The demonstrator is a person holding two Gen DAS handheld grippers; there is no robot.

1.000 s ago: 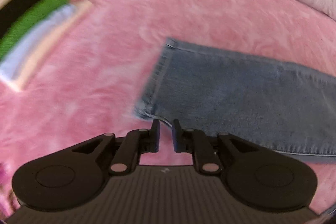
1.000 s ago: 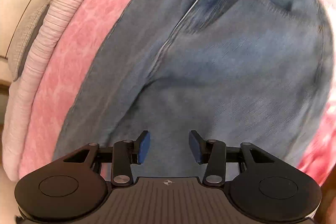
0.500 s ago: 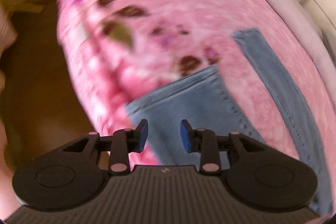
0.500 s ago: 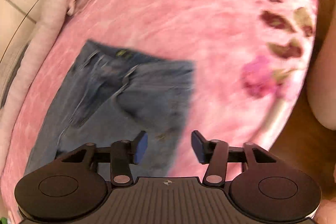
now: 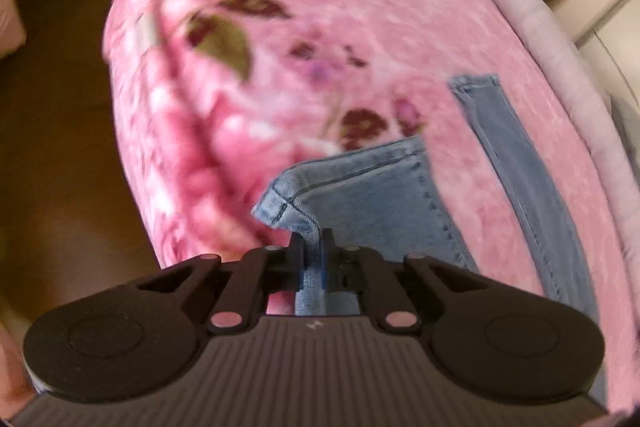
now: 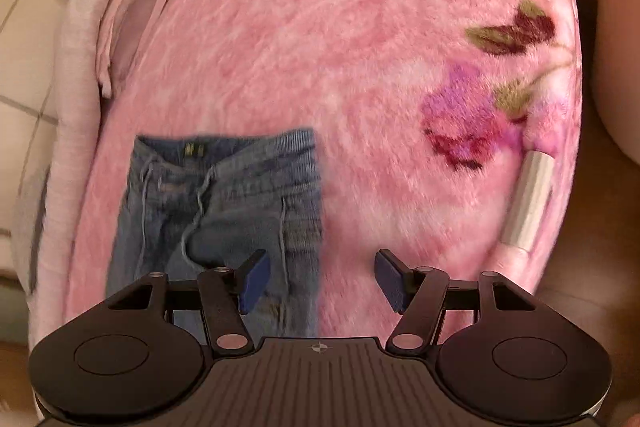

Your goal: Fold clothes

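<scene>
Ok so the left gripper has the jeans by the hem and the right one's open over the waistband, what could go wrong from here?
1. The left gripper pinches only a thin bit of the jeans near the hem corner; heavy denim could slip out when lifted.
2. The right gripper is open and holds nothing, so the waistband may drag across the fuzzy pink blanket and bunch.
3. The other leg lies apart, so the fold could end up uneven.
</scene>
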